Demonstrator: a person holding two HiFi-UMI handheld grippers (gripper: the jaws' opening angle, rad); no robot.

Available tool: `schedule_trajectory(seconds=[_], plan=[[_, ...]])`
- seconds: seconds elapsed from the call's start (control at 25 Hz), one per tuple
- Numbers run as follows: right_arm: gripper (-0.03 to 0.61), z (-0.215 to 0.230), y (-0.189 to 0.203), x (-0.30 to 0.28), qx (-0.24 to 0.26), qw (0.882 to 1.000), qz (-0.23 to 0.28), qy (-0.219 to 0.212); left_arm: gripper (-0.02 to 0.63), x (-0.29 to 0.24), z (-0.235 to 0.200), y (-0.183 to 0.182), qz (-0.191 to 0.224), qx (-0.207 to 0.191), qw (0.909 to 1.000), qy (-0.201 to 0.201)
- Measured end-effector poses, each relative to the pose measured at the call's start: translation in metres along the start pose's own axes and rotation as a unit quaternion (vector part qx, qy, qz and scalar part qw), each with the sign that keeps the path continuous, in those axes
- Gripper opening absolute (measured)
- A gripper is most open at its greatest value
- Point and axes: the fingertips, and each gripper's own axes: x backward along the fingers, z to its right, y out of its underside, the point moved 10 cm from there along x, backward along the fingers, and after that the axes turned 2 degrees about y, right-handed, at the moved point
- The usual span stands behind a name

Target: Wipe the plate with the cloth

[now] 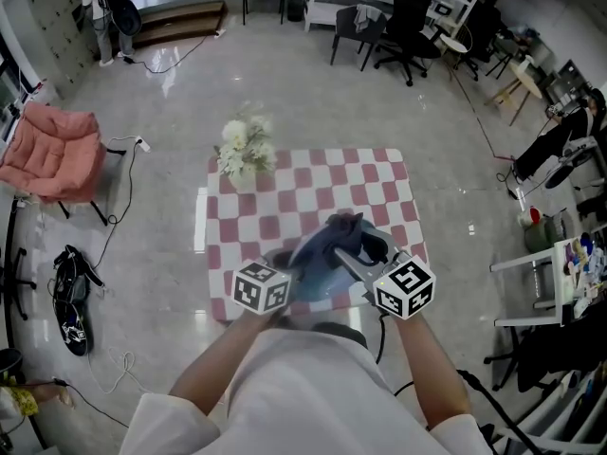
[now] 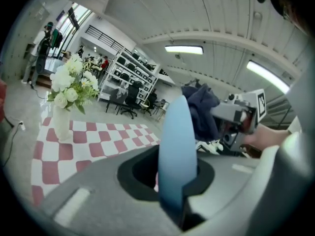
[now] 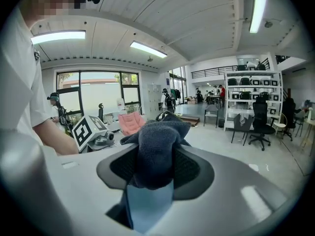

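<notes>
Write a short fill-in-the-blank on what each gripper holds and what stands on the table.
1. The left gripper is shut on a light blue ___.
2. The right gripper is shut on a dark ___.
3. The flowers on the table are ___.
Missing words: plate; cloth; white.
</notes>
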Motion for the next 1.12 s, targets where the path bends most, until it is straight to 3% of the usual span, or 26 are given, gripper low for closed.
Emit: schedule_trajectory(seconds=[0.32,0.64,0.92,1.12], plan=[[0.196,0.009,-0.011,0.008,-0.014,1.0,0.022,-0.005,0.049,0.001,0.004,-0.006,-0.03,-0.093,0.995,-0.021],[0.198,0.002,-0.025,0.014,0.039,0.998,-0.004,-0.057,0.049,0.001,0.013,-0.011,-0.066,-0.198,0.9775,-0.029],[0.198,-0.007,-0.04,0.004,0.093,0.983,-0.063,-0.143,0.049,-0.006,0.028,-0.014,-0.101,-0.32,0.9411,-0.043],[0.199,-0.017,-0.043,-0.008,0.111,0.975,-0.089,-0.173,0.049,-0.008,0.035,-0.016,-0.119,-0.378,0.9167,-0.051]])
